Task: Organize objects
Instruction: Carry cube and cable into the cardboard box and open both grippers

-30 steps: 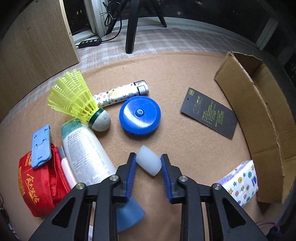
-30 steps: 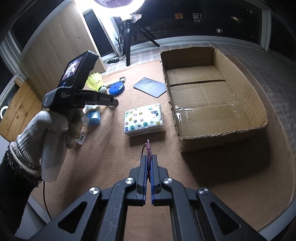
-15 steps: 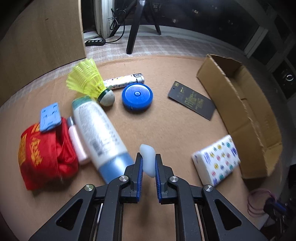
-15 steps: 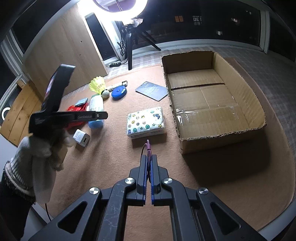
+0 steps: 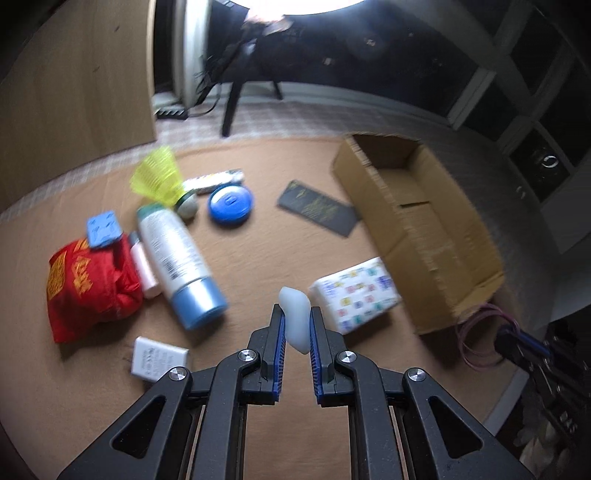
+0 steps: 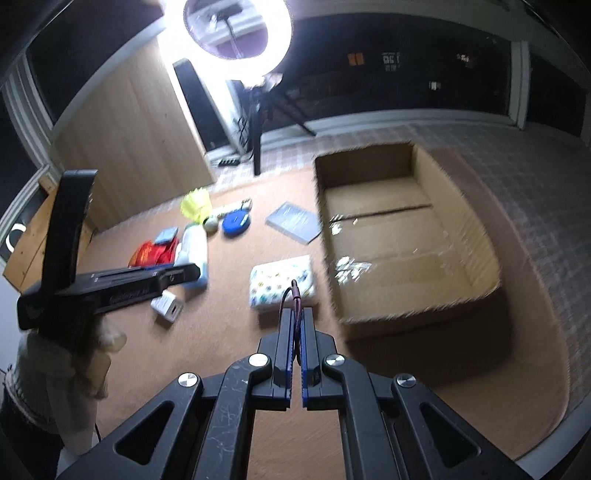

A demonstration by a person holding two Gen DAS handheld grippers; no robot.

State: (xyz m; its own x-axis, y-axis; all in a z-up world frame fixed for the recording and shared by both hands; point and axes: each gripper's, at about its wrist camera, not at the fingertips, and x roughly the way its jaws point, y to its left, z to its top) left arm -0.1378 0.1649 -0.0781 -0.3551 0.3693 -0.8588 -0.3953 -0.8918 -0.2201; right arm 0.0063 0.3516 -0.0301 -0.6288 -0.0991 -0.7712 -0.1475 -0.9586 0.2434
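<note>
My left gripper (image 5: 296, 311) is shut on a pale, translucent soft piece (image 5: 294, 320) and holds it above the tan mat. In the right wrist view a gloved hand (image 6: 74, 354) holds that gripper side-on at the left, and the piece does not show. My right gripper (image 6: 296, 314) is shut on a thin purple cable (image 6: 294, 292); its loops (image 5: 476, 332) hang at the right edge of the left wrist view. An open cardboard box (image 5: 436, 266) (image 6: 417, 314) with nothing in it lies to the right.
On the mat lie a patterned tissue pack (image 5: 354, 291) (image 6: 280, 280), a white bottle with a blue cap (image 5: 173, 251), a red pouch (image 5: 88, 284), a white charger (image 5: 155, 360), a yellow shuttlecock (image 5: 159, 181), a blue round case (image 5: 231, 203) and a dark card (image 5: 317, 206). Behind stands a ring light (image 6: 236, 29).
The left jaws closed on the pale piece and lifted it up and away from the mat; the objects look smaller now. The right gripper rose a little, still holding the cable.
</note>
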